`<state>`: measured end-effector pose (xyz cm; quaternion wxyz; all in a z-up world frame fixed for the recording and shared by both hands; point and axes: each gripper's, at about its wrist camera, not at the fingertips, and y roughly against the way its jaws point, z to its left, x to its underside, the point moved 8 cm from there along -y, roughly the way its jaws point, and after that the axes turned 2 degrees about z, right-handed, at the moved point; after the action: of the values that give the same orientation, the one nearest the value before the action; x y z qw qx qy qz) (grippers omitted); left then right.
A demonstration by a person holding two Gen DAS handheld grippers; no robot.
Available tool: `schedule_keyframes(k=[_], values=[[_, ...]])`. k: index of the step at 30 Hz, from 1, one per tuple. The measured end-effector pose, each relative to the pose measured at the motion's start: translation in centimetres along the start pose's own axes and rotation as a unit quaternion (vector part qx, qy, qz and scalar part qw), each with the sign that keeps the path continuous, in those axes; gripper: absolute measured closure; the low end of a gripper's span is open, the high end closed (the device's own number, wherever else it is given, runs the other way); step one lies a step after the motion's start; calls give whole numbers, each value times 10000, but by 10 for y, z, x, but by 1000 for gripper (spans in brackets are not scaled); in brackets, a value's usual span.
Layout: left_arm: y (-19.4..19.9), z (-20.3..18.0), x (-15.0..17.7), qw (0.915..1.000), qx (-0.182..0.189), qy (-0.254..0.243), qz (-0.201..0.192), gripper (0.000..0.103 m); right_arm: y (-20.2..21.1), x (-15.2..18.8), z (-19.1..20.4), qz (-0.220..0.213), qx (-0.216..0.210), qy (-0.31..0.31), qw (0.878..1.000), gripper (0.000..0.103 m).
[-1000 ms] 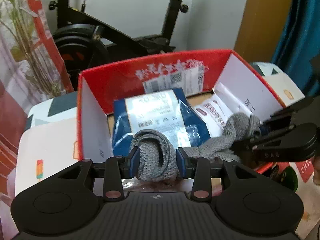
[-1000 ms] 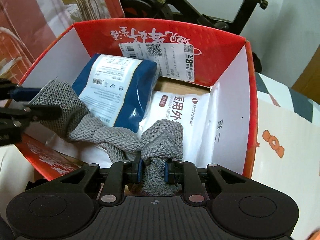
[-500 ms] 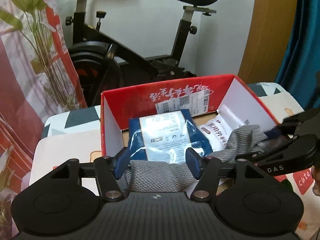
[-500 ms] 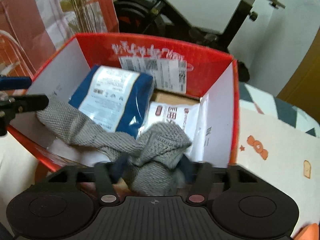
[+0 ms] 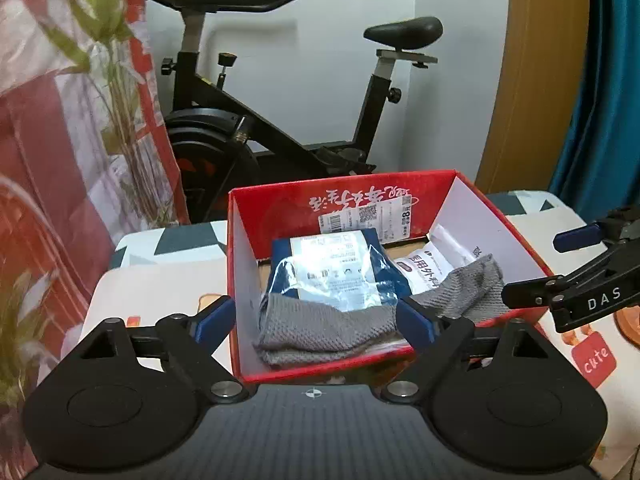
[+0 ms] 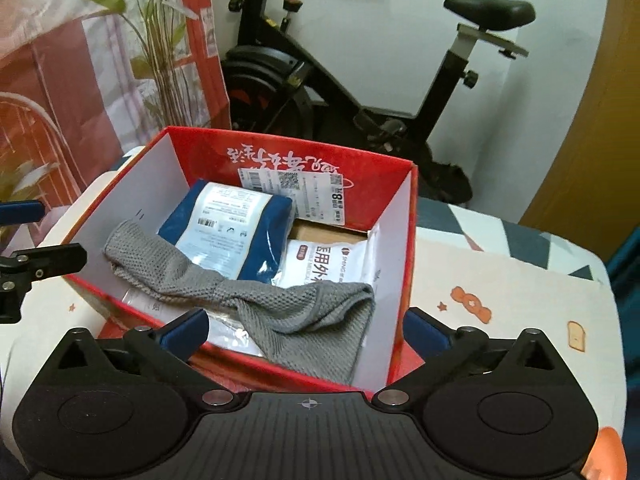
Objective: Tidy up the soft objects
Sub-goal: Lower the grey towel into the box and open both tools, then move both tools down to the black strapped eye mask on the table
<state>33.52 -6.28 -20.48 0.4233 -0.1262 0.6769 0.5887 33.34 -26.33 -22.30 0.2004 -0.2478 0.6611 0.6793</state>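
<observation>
A grey knitted cloth lies loose inside a red cardboard box, draped over a blue-and-white packet and a white packet. My left gripper is open and empty, held back above the box's near edge. My right gripper is open and empty, also above the near edge. The right gripper shows at the right of the left wrist view. The left gripper shows at the left of the right wrist view.
The box stands on a table with a white patterned cloth. A black exercise bike stands behind the table. A red-and-white curtain with a plant hangs at the left.
Both grippers let go of the grey cloth, opened wide and drew back and up from the box. The cloth dropped and now lies spread inside the box.
</observation>
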Motion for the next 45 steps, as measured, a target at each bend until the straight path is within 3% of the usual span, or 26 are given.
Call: schedule_keyframes(k=[5,11,14,17,21,26,28,31,38,45], values=[[13,1,14,9997,58,237,-82,13,13,19,3,-207,-76,-34,9997,0],[26,-4,37,9995,-28,178,-276,13,26,53,6,-578,-360,-193,9975,1],[29,-7,53,9986,188,369,-322,14,30,72,8,-804,-433,-216,9956,2],[30,-10,70,9984,228,427,-293,14,33,90,10,-943,-525,-294,9937,6],[29,-13,90,9976,341,534,-283,17,32,113,16,-1012,-610,-344,9924,20],[19,-12,112,9970,400,648,-95,32,21,143,24,-898,-684,-363,9929,38],[13,-11,120,9969,398,686,4,43,14,155,26,-789,-700,-385,9937,49],[6,-7,130,9965,394,727,115,50,4,171,26,-632,-684,-457,9946,56],[-7,4,143,9950,362,890,272,51,-9,201,17,-330,-694,-895,9930,58],[-25,5,153,9931,411,985,481,55,-20,204,17,-260,-808,-1150,9897,58]])
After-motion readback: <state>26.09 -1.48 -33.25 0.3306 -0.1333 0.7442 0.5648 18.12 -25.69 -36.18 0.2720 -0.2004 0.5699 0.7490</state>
